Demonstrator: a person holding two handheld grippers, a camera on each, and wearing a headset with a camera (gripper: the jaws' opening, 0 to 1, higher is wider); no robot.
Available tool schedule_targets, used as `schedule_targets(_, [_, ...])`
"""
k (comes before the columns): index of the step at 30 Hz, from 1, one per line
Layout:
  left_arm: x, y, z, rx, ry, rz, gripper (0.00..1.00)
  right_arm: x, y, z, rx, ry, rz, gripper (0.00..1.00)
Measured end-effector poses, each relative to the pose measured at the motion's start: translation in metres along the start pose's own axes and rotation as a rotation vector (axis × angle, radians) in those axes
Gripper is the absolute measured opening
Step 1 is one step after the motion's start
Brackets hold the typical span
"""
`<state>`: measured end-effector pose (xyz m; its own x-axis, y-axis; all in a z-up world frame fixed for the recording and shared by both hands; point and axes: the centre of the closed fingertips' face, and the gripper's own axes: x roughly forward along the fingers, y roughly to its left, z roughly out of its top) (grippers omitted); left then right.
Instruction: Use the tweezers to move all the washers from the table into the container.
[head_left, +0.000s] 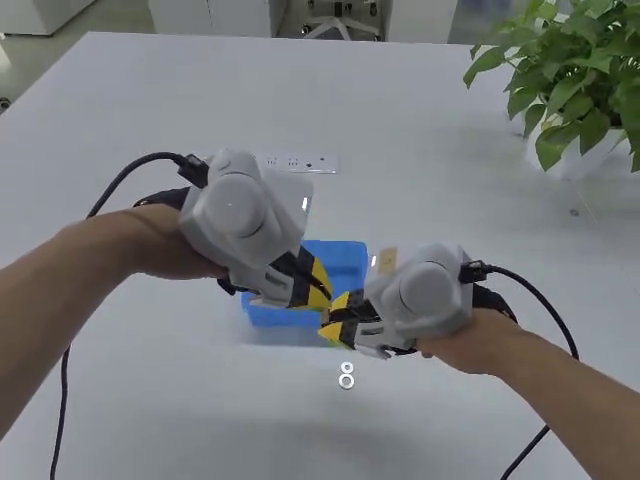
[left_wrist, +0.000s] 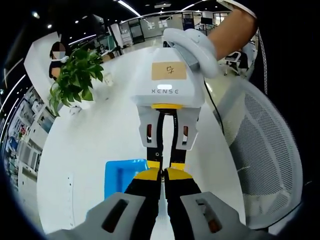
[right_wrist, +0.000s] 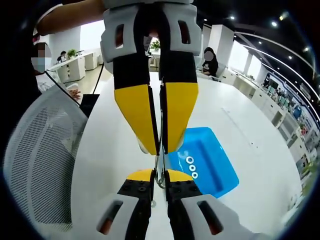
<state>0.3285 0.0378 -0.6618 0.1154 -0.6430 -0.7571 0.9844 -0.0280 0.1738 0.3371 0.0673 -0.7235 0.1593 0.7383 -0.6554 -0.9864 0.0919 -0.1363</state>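
Over the blue container (head_left: 345, 258) my two grippers meet tip to tip. The left gripper (head_left: 322, 293) comes in from the left and the right gripper (head_left: 336, 318) from the right. Thin metal tweezers (right_wrist: 159, 167) run between both pairs of yellow-tipped jaws in the right gripper view. There the left gripper (right_wrist: 160, 147) hangs from the top, shut on the tweezers, and my right gripper (right_wrist: 159, 179) is shut on their lower part. Three washers (right_wrist: 190, 161) lie in the container (right_wrist: 220, 172). Two washers (head_left: 346, 376) touch each other on the table just in front of the grippers.
A white power strip (head_left: 298, 162) lies behind the container. A potted plant (head_left: 570, 80) stands at the table's far right. Cables trail from both grippers. A mesh office chair (right_wrist: 40, 150) stands beside the table.
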Motion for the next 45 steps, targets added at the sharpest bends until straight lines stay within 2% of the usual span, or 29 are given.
schedule_targets(10, [-0.006, 0.016, 0.002, 0.008, -0.003, 0.018, 0.06, -0.002, -0.015, 0.007, -0.013, 0.0, -0.011, 0.1])
schedule_targets(26, [-0.001, 0.042, -0.003, 0.011, -0.006, 0.02, 0.06, 0.004, -0.044, 0.004, -0.015, 0.003, -0.02, 0.1])
schedule_targets(45, [0.022, 0.07, -0.02, -0.011, -0.008, 0.007, 0.06, 0.024, -0.072, -0.017, 0.014, 0.015, -0.019, 0.1])
